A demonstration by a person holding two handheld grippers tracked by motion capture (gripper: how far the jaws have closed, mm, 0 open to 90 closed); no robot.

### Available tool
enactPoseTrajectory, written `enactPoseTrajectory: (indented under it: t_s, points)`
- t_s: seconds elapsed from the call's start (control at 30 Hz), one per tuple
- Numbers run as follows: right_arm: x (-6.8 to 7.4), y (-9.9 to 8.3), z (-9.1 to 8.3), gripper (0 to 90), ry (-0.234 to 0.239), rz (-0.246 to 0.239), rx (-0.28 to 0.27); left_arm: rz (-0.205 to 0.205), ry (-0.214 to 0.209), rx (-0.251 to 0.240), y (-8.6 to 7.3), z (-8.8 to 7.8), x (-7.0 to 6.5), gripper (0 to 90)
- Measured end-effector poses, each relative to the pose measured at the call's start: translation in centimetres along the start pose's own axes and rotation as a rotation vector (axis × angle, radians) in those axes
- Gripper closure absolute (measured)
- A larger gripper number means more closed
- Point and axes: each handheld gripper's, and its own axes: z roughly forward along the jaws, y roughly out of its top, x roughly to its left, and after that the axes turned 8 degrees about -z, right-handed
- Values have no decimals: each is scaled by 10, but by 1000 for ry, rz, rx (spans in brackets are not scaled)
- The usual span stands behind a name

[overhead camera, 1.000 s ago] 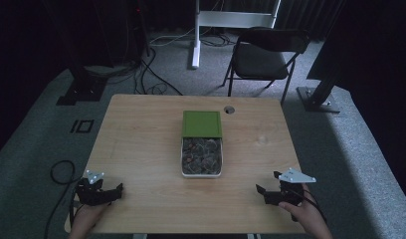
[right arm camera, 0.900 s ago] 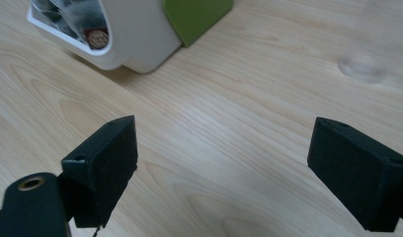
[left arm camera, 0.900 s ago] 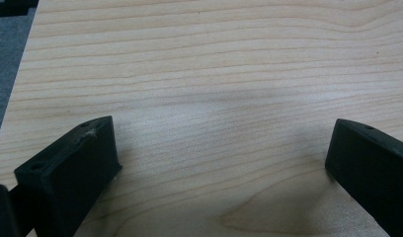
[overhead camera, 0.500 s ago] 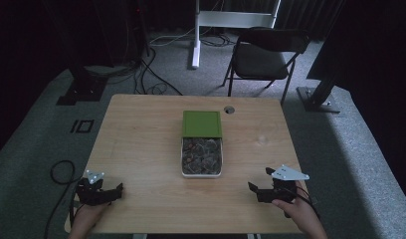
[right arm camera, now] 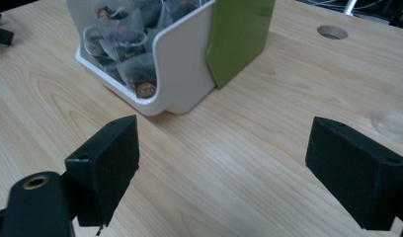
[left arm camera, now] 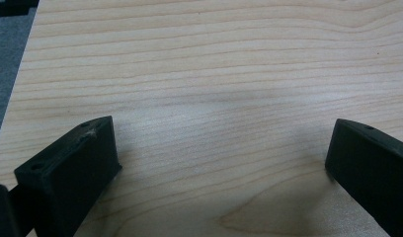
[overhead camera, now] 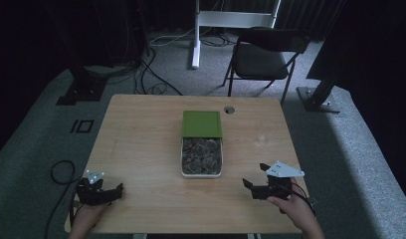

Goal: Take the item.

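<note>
The left claw is spread wide and holds nothing; in its own view the two black jaws stand far apart over bare wood of the desk. It sits at the near left corner of the desk, well apart from the box. The right claw is also spread wide and empty, near the desk's near right edge, with a grey three-cornered plate on top and a hand behind it. Its jaws touch nothing and point toward the white box, which lies near but apart from them.

There is one white box, lying in the middle of the desk. It is filled with many small clear packets of dark contents, too many and too crowded to count. One green lid rests against the box's far end. Round dark labels show on a few packets, but their writing is too small to read.

One round hole is cut in the desk beyond the lid. One black folding chair stands on the floor behind the desk.
</note>
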Motion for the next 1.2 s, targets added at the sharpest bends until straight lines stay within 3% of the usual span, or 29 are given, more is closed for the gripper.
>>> enactPoseTrajectory:
  t_s: [0.73, 1.2]
  points:
    - [15, 32, 17, 134, 43, -56, -38, 0, 0, 0, 0, 0, 0, 2]
    - [24, 41, 31, 138, 77, -73, -42, 0, 0, 0, 0, 0, 0, 2]
